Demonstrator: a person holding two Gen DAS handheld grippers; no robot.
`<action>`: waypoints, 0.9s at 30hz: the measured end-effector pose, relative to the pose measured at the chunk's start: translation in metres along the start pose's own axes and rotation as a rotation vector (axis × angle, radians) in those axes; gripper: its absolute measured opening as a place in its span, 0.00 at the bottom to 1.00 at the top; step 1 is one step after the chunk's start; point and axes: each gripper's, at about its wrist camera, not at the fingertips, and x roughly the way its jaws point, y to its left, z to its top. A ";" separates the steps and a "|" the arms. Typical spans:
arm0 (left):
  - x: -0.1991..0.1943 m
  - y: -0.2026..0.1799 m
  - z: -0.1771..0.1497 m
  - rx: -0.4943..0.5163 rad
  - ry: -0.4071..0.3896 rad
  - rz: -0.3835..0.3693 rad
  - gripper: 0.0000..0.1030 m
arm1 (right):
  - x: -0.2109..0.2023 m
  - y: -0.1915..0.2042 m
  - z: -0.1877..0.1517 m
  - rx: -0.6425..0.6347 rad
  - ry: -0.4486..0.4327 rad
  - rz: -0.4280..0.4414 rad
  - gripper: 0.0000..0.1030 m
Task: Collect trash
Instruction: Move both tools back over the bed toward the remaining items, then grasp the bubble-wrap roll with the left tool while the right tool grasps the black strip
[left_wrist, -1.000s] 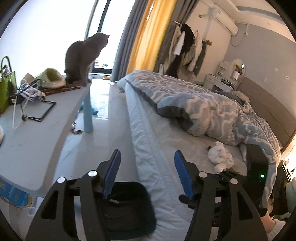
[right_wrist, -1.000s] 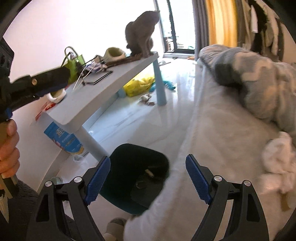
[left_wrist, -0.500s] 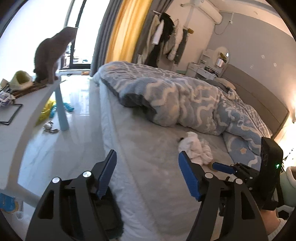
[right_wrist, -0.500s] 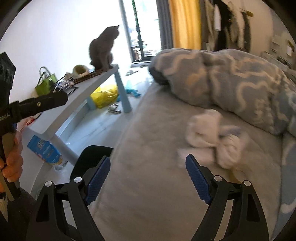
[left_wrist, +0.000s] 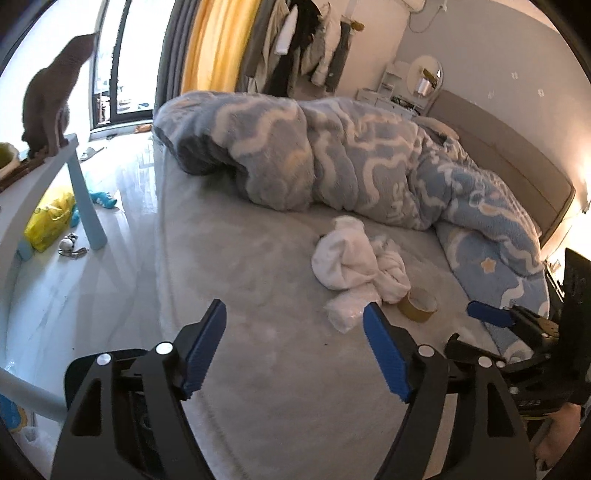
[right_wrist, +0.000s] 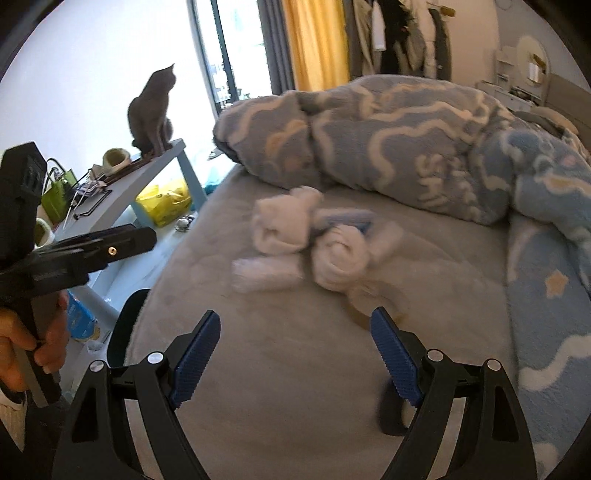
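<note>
On the grey bed sheet (left_wrist: 258, 280) lie a crumpled white pile (left_wrist: 351, 258), a clear plastic wrapper (left_wrist: 345, 314) and a brown tape roll (left_wrist: 417, 304). My left gripper (left_wrist: 293, 308) hovers just short of them; its jaws are opening, with nothing between them. The right wrist view shows the same white pile (right_wrist: 295, 225) and wrapper (right_wrist: 266, 275), blurred, a little ahead of my right gripper (right_wrist: 295, 315), which is open and empty. A dark trash bin (right_wrist: 125, 325) stands on the floor beside the bed, partly hidden by the mattress edge.
A blue and white blanket (left_wrist: 351, 158) is bunched across the bed behind the pile. Left of the bed stands a light table (right_wrist: 162, 158) with a grey cat (right_wrist: 151, 114) on it. A yellow bag (left_wrist: 51, 218) lies on the floor. A hand (right_wrist: 22, 339) holds the left gripper.
Both views have swung from the bin and floor onto the bed, and the white pile is now close ahead. The left jaws have widened. The right jaws stay wide.
</note>
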 end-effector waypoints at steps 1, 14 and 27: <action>0.006 -0.002 0.000 0.003 0.006 0.000 0.77 | 0.000 -0.006 -0.003 0.006 0.003 -0.004 0.82; 0.069 -0.023 -0.007 0.068 0.062 -0.068 0.77 | -0.010 -0.053 -0.034 0.078 0.016 0.029 0.82; 0.103 -0.052 -0.012 0.137 0.098 -0.096 0.69 | -0.010 -0.074 -0.055 0.124 0.025 0.046 0.82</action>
